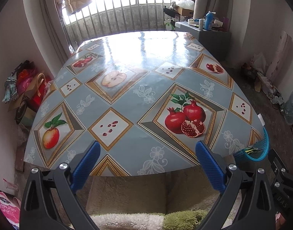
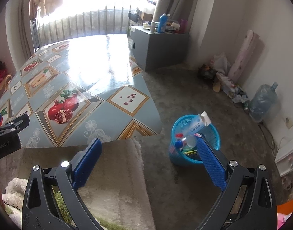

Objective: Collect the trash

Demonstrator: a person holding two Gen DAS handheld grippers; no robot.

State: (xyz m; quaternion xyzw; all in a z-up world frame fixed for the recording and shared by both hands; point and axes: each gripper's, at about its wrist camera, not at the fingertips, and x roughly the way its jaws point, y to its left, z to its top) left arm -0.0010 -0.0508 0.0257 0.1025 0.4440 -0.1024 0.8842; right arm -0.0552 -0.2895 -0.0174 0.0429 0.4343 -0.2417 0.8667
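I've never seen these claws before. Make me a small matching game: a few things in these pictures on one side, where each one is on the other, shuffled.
Things:
1. blue basket
2. white carton
3. blue bottle
4. water jug

Places:
A. on the grey cabinet
B. by the right wall, on the floor
C. on the floor beside the table
D. sticking out of the basket

Pairs: 1-C, 2-D, 3-A, 4-B
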